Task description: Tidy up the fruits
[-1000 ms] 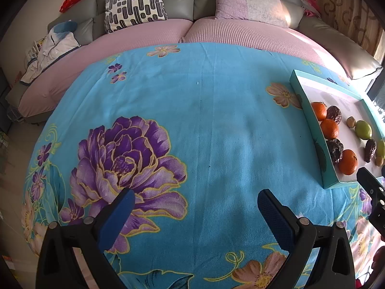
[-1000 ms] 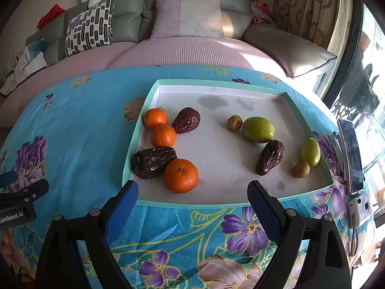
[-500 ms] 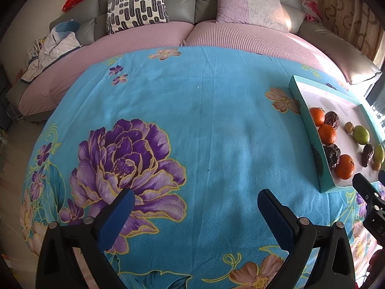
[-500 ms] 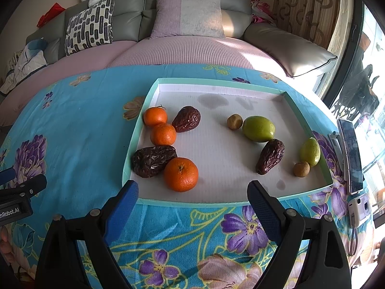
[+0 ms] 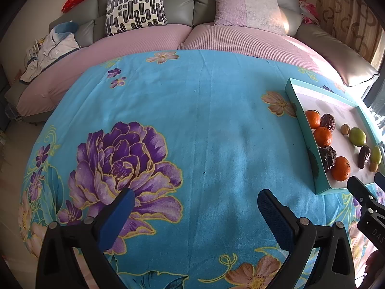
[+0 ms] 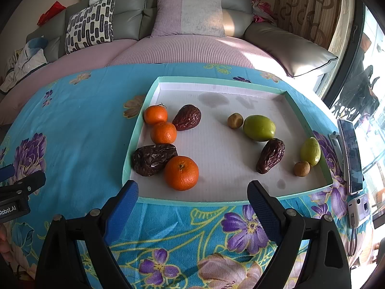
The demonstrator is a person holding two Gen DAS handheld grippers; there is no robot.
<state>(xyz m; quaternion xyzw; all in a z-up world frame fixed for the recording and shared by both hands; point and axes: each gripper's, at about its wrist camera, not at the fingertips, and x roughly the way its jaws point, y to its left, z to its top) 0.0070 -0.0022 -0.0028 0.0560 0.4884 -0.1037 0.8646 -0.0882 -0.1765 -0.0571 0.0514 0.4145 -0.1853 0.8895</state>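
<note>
A teal-rimmed white tray (image 6: 130, 149) lies on the blue floral cloth. On its left side sit three oranges (image 6: 181, 173) and two dark wrinkled dates (image 6: 152, 159). On its right lie a large green fruit (image 6: 259, 128), a third date (image 6: 270, 155), a smaller green fruit (image 6: 310, 151) and two small brown fruits (image 6: 301, 168). My right gripper (image 6: 192, 198) hangs open over the tray's near rim, empty. My left gripper (image 5: 196, 204) stands open over bare cloth, with the tray (image 5: 303, 130) off to its right.
A phone (image 6: 351, 159) and a small camera (image 6: 359, 206) lie on the cloth just right of the tray. A sofa with a pink cover and cushions (image 6: 190, 15) runs behind the table. Wide bare cloth (image 5: 192, 120) stretches left of the tray.
The left wrist view has drifted slightly back and left, so the tray sits a little farther right. The right gripper and the fruits have stayed put.
</note>
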